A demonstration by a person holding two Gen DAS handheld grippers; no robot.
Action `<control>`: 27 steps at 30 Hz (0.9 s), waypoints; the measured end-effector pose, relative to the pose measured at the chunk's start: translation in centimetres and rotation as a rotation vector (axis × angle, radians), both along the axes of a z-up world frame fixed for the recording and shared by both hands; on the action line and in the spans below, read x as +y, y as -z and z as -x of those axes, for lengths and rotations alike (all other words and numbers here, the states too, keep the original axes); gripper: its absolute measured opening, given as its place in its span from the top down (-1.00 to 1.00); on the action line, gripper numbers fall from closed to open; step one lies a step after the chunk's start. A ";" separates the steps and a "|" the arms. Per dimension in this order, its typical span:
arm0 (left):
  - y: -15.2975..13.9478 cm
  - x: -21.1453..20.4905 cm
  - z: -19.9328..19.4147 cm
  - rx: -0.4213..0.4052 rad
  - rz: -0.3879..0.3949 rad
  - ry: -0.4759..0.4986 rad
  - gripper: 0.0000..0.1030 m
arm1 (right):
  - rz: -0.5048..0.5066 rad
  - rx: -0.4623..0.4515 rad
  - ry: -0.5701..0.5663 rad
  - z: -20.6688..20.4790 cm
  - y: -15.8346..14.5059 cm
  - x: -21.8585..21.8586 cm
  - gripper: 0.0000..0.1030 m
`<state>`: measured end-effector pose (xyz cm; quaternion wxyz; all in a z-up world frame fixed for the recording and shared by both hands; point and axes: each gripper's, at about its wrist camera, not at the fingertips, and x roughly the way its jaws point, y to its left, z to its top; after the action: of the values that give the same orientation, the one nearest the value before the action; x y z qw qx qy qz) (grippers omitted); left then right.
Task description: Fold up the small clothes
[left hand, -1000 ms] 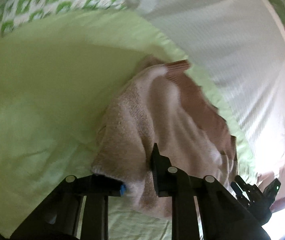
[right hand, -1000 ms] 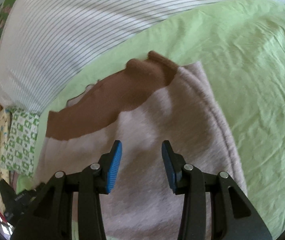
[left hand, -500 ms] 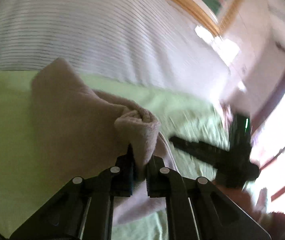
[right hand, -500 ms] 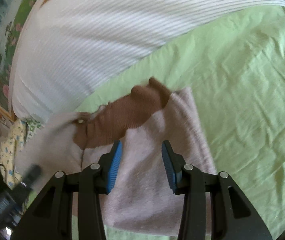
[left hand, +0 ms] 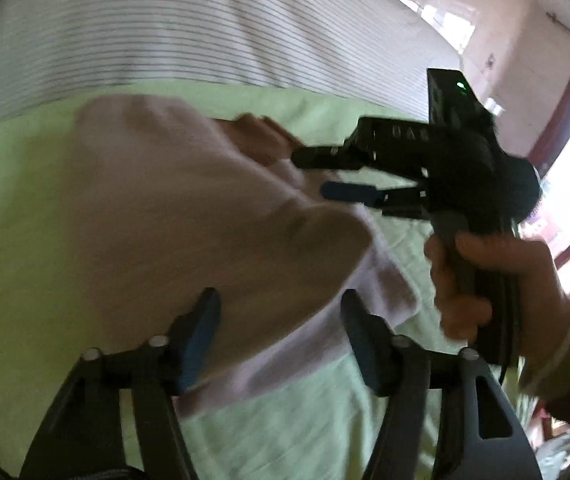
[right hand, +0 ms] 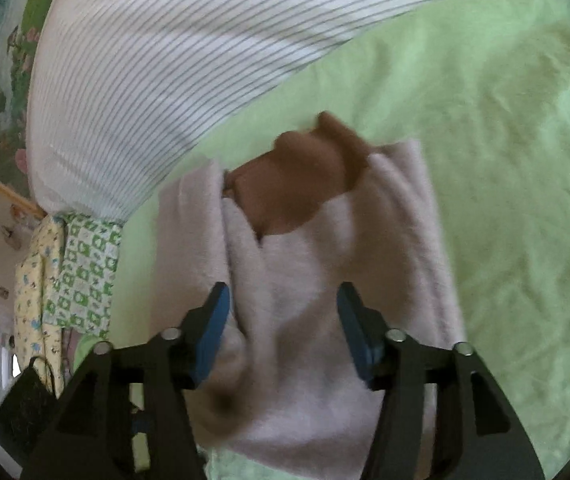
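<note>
Pink garment (right hand: pixel 325 300) motion-blurred, near edge behind right tool (right hand: pixel 283 330)

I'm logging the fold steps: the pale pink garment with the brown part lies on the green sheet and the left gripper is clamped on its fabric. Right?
Not quite. In the left wrist view the left gripper stands open; its jaws have just been opening and do not pinch the fabric. The rest holds: the pale pink garment with its brown part lies on the green sheet.
</note>
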<state>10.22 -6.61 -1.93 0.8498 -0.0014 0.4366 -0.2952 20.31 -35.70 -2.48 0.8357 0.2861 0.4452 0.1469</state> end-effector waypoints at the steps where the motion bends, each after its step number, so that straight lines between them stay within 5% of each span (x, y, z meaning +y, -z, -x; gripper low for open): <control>1: 0.0 0.8 0.4 0.005 -0.003 -0.012 -0.24 | -0.005 -0.004 -0.021 -0.4 0.0 0.4 -0.20; 11: 3.9 5.7 1.5 0.091 -0.129 -0.177 -0.36 | 0.026 0.070 -0.194 -5.0 1.4 4.3 -0.34; 16: 4.9 7.5 -0.2 0.147 -0.086 -0.277 -0.36 | 0.009 0.065 -0.236 -5.4 1.2 5.3 -0.34; 19: 5.7 7.0 -1.7 0.144 -0.135 -0.280 -0.32 | 0.041 0.077 -0.271 -5.3 1.5 6.4 -0.34; 20: 6.0 6.9 -2.1 0.149 -0.146 -0.276 -0.29 | 0.051 0.073 -0.285 -5.3 1.4 6.8 -0.30; 22: 6.1 6.7 -2.5 0.144 -0.130 -0.262 -0.11 | 0.064 0.064 -0.313 -5.2 1.1 7.6 0.18; 23: 6.0 6.5 -2.6 0.147 -0.120 -0.244 0.14 | 0.070 0.075 -0.327 -5.2 1.0 8.0 0.44; 24: 5.9 6.3 -2.6 0.153 -0.112 -0.225 0.38 | 0.070 0.074 -0.327 -5.1 0.7 8.0 0.52; 27: 5.1 5.5 -2.6 0.136 -0.135 -0.198 0.40 | 0.057 0.000 -0.305 -4.1 -2.5 7.7 0.59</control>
<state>12.81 -1.09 -7.05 0.8415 -0.0073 0.5096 -0.1793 24.37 -28.00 -0.03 0.8113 0.1913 0.4877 0.2595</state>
